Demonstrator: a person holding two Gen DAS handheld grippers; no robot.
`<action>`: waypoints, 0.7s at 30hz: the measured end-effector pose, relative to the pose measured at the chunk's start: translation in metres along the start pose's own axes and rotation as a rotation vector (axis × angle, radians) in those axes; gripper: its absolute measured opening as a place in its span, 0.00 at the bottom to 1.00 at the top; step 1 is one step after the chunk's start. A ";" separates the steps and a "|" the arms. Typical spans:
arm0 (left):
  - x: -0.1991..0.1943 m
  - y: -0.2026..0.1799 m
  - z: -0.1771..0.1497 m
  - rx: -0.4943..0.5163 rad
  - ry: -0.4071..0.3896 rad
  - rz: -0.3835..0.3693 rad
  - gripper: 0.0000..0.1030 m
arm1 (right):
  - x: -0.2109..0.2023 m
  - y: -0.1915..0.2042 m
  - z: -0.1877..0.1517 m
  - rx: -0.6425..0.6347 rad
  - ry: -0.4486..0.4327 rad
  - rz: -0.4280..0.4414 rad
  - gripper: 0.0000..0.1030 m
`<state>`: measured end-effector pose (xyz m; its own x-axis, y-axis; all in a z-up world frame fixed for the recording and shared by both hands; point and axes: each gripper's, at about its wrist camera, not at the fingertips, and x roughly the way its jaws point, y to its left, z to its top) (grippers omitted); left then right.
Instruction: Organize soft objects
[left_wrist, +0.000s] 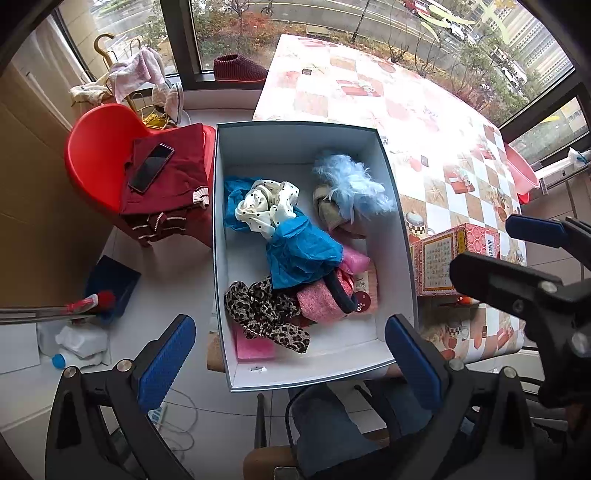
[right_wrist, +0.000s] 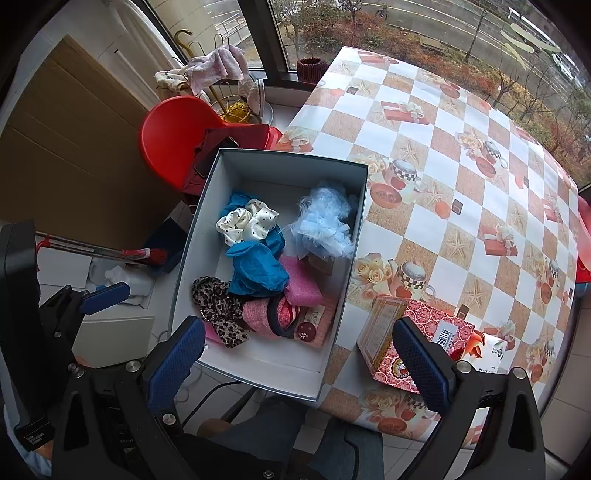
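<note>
Seen from the left wrist: left tongs (left_wrist: 290, 354) spread wide and empty, poised over the near end of the white box (left_wrist: 295, 136), the box hanging partly off the tabletop (left_wrist: 369, 92) edge. Inside, a heap of soft things running the length of the box away from the tongs: leopard-print scrunchie (left_wrist: 266, 314) nearest, teal cloth (left_wrist: 299, 251) in the middle, polka-dot scrunchie (left_wrist: 266, 206) beyond it, fluffy pale-blue scrunchie (left_wrist: 351, 184) toward the far right corner, pink knit piece (left_wrist: 321, 302) with a dark hair band (left_wrist: 340, 295) on the right. Right tongs (left_wrist: 517, 251) visible at the right of this view, off to the side over the patterned red carton (left_wrist: 454, 258). Seen from the right wrist: right tongs (right_wrist: 299, 362) likewise parted with nothing between them, straddling the near right corner of the box and the carton just beside it. Leopard-print scrunchie just ahead of the left finger (right_wrist: 177, 362); heap stretching forward and left. Judged from both views: left tongs better centred on the box, leopard piece closest, a short straight descent likely enough to reach it.
</note>
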<state>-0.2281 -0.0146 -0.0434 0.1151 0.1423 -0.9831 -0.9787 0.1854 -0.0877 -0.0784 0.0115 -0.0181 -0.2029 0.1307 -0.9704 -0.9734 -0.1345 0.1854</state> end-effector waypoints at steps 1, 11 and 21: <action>0.000 0.000 0.000 0.001 -0.001 0.003 1.00 | 0.001 0.000 0.000 -0.002 0.005 -0.003 0.99; 0.000 0.002 -0.002 0.004 0.010 0.011 1.00 | 0.007 0.002 -0.003 0.004 0.022 -0.004 0.99; 0.009 0.003 -0.006 0.007 0.035 0.010 1.00 | 0.014 0.007 -0.006 0.004 0.032 -0.021 0.99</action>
<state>-0.2308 -0.0184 -0.0537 0.0995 0.1104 -0.9889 -0.9786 0.1909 -0.0772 -0.0869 0.0064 -0.0313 -0.1791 0.1022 -0.9785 -0.9778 -0.1284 0.1655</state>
